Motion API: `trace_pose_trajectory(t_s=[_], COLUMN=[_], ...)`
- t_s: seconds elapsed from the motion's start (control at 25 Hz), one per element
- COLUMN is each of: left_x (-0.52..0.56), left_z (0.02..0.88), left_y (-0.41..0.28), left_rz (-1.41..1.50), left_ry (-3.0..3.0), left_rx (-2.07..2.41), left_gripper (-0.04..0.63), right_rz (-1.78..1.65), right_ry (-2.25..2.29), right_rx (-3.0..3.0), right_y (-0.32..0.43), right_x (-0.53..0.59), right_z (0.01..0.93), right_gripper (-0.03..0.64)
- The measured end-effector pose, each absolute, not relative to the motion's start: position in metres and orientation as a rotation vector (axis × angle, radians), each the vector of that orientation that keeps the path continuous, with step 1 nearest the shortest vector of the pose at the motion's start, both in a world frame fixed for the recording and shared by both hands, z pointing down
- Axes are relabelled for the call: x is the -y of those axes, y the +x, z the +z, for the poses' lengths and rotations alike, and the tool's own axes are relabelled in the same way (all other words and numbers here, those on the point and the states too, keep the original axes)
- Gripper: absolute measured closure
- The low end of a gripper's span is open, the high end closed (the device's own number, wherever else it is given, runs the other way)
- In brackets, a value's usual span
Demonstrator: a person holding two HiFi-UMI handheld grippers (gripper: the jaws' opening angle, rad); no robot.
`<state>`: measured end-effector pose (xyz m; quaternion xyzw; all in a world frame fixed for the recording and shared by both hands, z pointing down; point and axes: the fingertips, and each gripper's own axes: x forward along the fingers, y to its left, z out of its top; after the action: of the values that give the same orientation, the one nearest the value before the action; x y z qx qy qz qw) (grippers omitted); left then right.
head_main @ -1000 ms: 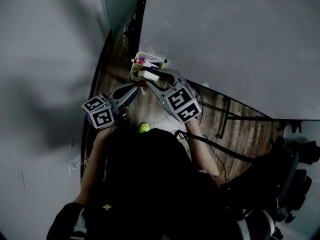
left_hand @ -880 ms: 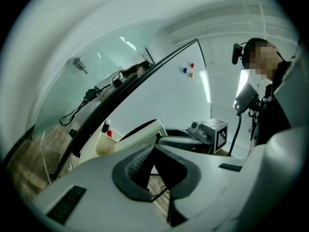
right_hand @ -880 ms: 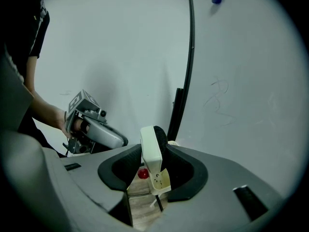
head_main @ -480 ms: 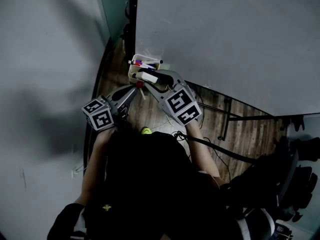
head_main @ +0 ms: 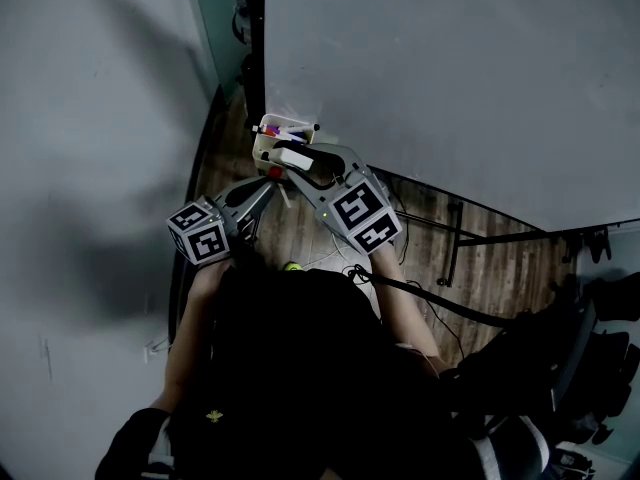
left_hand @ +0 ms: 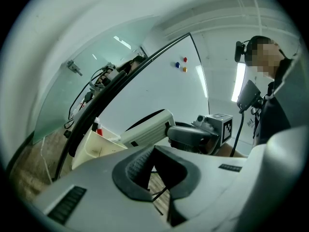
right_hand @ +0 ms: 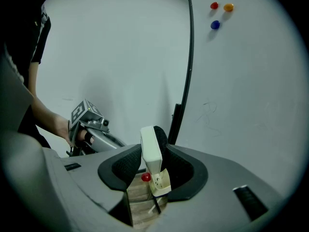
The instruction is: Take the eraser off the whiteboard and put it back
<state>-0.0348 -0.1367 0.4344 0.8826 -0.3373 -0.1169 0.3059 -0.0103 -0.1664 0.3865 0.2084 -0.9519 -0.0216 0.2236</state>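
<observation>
A white eraser [right_hand: 151, 151] with black felt stands on edge between the jaws of my right gripper [right_hand: 154, 159], which is shut on it. In the head view the eraser [head_main: 290, 156] hangs in the right gripper [head_main: 300, 164] just in front of a cream marker box [head_main: 272, 134] at the whiteboard's [head_main: 450, 88] lower left corner. The box [right_hand: 161, 181] shows below the eraser, with a red marker cap [right_hand: 146, 177]. My left gripper [head_main: 266, 186] points at the box from the near left, jaws together and holding nothing. From the left gripper [left_hand: 153, 151] I see the eraser [left_hand: 147, 129].
Red [right_hand: 214, 6], orange [right_hand: 229, 7] and blue [right_hand: 215, 25] magnets sit high on the whiteboard. Its black stand leg [head_main: 470, 236] and cables lie on the wooden floor. A small green object [head_main: 291, 266] lies near my feet. An office chair [head_main: 590, 358] stands at the right, a grey wall at the left.
My right gripper has risen a little with the eraser still held. The left gripper has hardly moved.
</observation>
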Motion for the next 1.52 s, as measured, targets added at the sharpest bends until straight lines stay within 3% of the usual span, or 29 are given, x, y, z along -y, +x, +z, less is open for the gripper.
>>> trace_pose_trajectory(t_s=[1.52], left_x=[0.128], left_z=[0.435], left_y=[-0.025], left_rz=[-0.358], left_ry=[2.296], left_rx=[0.862], left_gripper=[0.594], right_rz=[-0.106], right_ry=[0.556], right_rx=[2.649], right_y=[-0.007], right_x=[0.159], right_z=[0.378], right_gripper=[0.465])
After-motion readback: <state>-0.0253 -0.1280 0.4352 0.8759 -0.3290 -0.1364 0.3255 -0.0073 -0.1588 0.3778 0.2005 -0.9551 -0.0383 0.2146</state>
